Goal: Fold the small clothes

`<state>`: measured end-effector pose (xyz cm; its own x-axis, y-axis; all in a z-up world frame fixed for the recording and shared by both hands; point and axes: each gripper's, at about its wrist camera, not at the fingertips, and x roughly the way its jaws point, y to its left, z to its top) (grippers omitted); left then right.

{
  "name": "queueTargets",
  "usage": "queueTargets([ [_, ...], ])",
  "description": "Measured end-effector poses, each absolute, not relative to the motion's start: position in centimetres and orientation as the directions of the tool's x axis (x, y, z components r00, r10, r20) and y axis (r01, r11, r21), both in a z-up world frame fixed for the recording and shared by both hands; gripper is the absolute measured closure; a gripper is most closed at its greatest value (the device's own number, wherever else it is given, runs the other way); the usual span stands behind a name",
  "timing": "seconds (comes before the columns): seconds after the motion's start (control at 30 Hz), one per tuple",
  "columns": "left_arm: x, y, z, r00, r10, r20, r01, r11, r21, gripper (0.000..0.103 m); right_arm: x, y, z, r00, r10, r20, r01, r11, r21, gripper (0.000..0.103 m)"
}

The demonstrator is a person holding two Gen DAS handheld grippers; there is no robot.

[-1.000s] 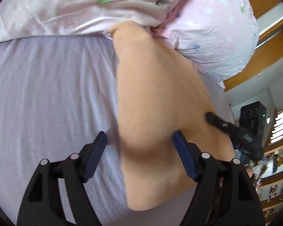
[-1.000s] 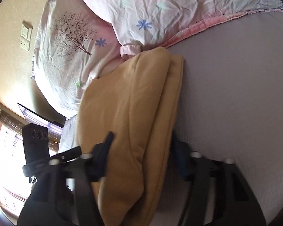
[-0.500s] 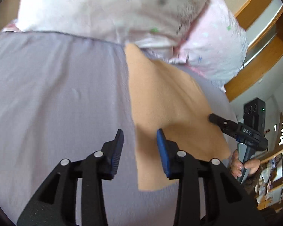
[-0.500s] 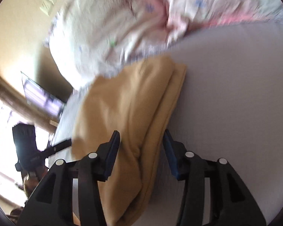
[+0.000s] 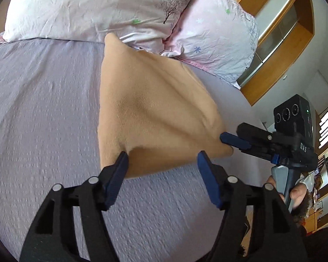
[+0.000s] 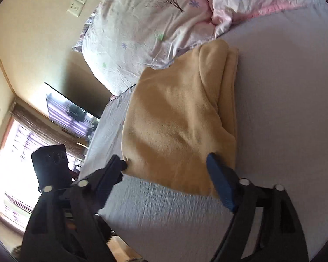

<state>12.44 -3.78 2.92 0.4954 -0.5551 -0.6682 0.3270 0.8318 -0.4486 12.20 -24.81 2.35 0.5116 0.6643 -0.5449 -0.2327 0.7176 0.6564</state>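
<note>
A tan fleece garment [image 5: 155, 118] lies folded on the lavender bed sheet [image 5: 41, 113], its far end against the pillows. It also shows in the right wrist view [image 6: 177, 120], with stacked fold layers along its right side. My left gripper [image 5: 161, 159] is open, its fingers straddling the garment's near edge, the left fingertip [image 5: 120, 163] touching the fabric. My right gripper [image 6: 168, 163] is open at the garment's near edge; from the left wrist view it [image 5: 236, 140] touches the garment's right corner.
Two floral white-and-pink pillows [image 5: 111, 6] lie at the head of the bed. A wooden cabinet [image 5: 280, 32] stands to the right. A wall [image 6: 39, 39] with a switch plate, a TV [image 6: 72, 113] and a window [image 6: 13, 159] are to the left.
Both grippers narrowed half a second ago and have opened wide again. Both have pulled back toward the garment's near edge, which lies flatter on the sheet.
</note>
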Motion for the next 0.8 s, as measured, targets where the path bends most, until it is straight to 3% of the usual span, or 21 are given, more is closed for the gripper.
queueTargets([
  [0.07, 11.0, -3.0, 3.7, 0.554, -0.453, -0.698, 0.272, 0.891, -0.363, 0.004, 10.0, -24.4, 3.8, 0.581, 0.575, -0.577, -0.248, 0.800, 0.547, 0.001],
  [0.13, 9.9, -2.7, 3.9, 0.604, -0.310, -0.734, 0.197, 0.951, -0.239, 0.002, 8.7, -23.8, 4.1, 0.627, 0.437, -0.645, -0.213, 0.892, 0.398, 0.001],
  [0.23, 9.7, -3.1, 3.1, 0.585, -0.225, -0.779, 0.159, 0.974, -0.162, 0.002, 6.8, -23.3, 2.2, 0.639, 0.239, -0.732, -0.144, 0.971, 0.192, 0.001],
  [0.37, 10.8, -4.1, 1.5, 0.549, -0.121, -0.827, 0.132, 0.990, -0.057, 0.002, 6.8, -22.4, -0.6, 0.599, 0.181, -0.780, -0.123, 0.983, 0.133, 0.001],
  [0.8, 10.3, -5.1, 0.0, 0.503, -0.054, -0.862, 0.128, 0.992, 0.012, 0.002, 6.5, -20.6, -2.0, 0.573, 0.090, -0.814, -0.100, 0.994, 0.040, 0.001],
])
